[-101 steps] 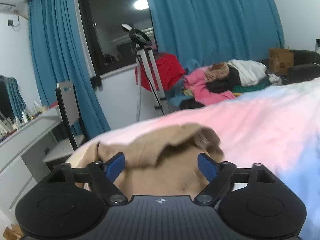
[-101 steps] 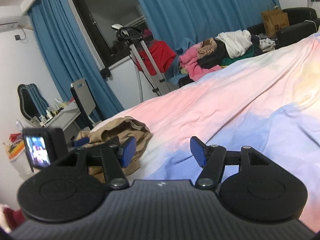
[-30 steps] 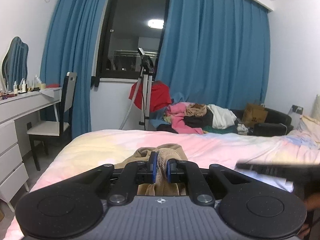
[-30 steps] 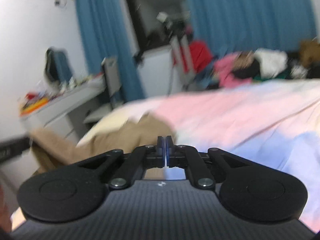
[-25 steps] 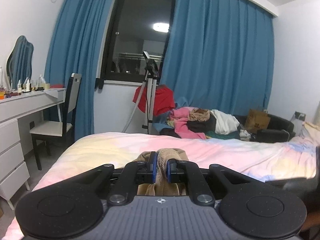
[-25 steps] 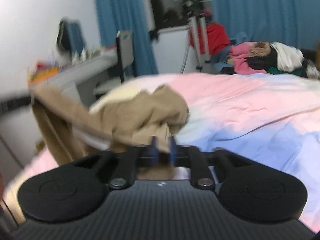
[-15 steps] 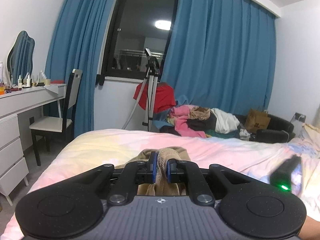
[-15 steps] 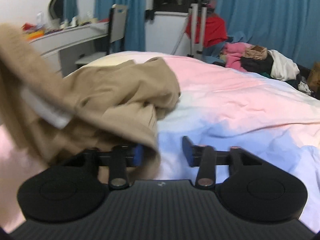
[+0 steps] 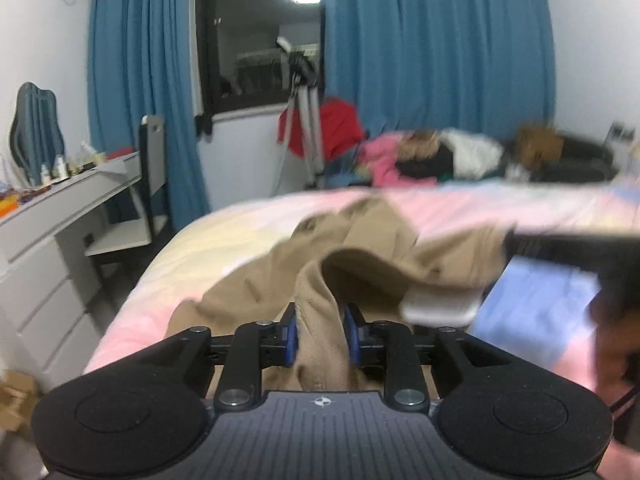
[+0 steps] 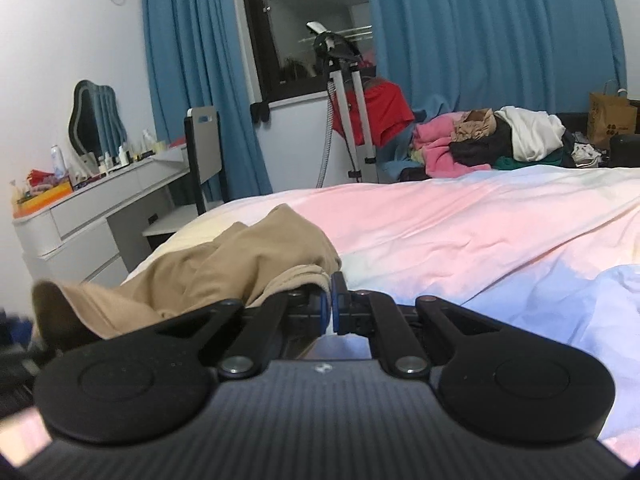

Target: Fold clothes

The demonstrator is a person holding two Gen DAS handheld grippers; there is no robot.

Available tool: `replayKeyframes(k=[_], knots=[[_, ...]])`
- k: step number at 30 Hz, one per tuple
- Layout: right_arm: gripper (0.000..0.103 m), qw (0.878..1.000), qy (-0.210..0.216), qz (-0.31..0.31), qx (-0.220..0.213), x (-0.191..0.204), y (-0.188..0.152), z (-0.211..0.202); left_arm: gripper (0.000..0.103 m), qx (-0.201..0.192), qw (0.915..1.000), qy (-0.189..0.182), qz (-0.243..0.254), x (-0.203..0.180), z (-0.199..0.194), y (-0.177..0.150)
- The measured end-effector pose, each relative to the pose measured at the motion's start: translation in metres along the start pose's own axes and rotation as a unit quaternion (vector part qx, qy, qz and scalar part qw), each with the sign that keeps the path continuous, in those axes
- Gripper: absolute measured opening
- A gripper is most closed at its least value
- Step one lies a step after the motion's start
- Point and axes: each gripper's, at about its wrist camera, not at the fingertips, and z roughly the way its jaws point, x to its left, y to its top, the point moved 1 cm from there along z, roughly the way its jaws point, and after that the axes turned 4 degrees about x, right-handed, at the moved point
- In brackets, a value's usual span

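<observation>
A tan garment [image 9: 360, 256] lies crumpled on the pastel bed sheet [image 9: 248, 220] near the bed's left end. My left gripper [image 9: 319, 334] is shut on a thick fold of the tan garment. In the right wrist view the garment [image 10: 224, 276] spreads to the left. My right gripper [image 10: 330, 304] has its jaws closed at the garment's edge, with cloth bunched against the left finger; the pinched cloth itself is hard to see. The right gripper's body shows blurred at the right of the left wrist view [image 9: 580, 252].
A pile of mixed clothes [image 10: 492, 140] lies beyond the bed's far side. A tripod [image 10: 344, 92] with a red cloth stands by the window. A white dresser [image 10: 80, 216] and a chair [image 10: 204, 156] stand left of the bed. A paper bag [image 10: 610, 118] stands far right.
My right gripper opened half a second ago and has now closed at the garment's edge. The left gripper stays shut on the garment, which now stretches between the two grippers.
</observation>
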Motion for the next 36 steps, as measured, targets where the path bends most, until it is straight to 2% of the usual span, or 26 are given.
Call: replayKeyframes(k=[4,8,9,12,15,17,20,23,26,29,32,36], knots=[[0.005,0.999,-0.021,0.022,-0.010,-0.012,0.001,0.002,0.031,0.051,0.9978,0.042,-0.008,0.003,0.020,-0.012],[0.005,0.998,-0.055,0.030,-0.010,-0.020,-0.004,0.010,0.030,0.076,0.9937,0.052,-0.065,0.023,0.027,-0.014],[0.005,0.998,-0.059,0.035,-0.010,-0.020,-0.005,0.011,0.025,0.074,0.9925,0.049,-0.083,0.029,0.026,-0.013],[0.005,0.997,-0.059,0.040,-0.033,-0.018,-0.004,0.003,0.011,0.032,0.9908,0.049,-0.122,0.040,0.011,-0.008],[0.005,0.994,-0.069,0.022,-0.084,-0.007,0.007,-0.016,0.008,-0.070,0.9845,0.048,-0.154,0.051,-0.024,0.010],[0.005,0.990,-0.072,0.020,-0.116,0.000,0.025,-0.032,0.007,-0.147,0.9752,0.050,-0.158,0.055,-0.052,0.027],[0.005,0.985,-0.065,0.026,-0.157,0.008,0.060,-0.058,0.007,-0.224,0.9597,0.045,-0.164,0.064,-0.090,0.064],[0.005,0.978,-0.051,0.040,-0.197,0.016,0.108,-0.090,0.007,-0.266,0.9455,0.020,-0.188,0.080,-0.123,0.113],[0.005,0.965,-0.045,0.024,-0.255,0.027,0.156,-0.129,0.007,-0.309,0.9307,0.009,-0.195,0.093,-0.156,0.162],[0.005,0.953,-0.038,0.004,-0.299,0.037,0.203,-0.174,0.007,-0.339,0.9222,-0.004,-0.186,0.102,-0.191,0.209],[0.005,0.949,-0.025,0.016,-0.312,0.036,0.249,-0.212,0.007,-0.345,0.9212,-0.027,-0.178,0.107,-0.223,0.251],[0.005,0.938,-0.026,0.016,-0.346,0.038,0.295,-0.263,0.007,-0.367,0.9173,-0.034,-0.150,0.103,-0.270,0.296]])
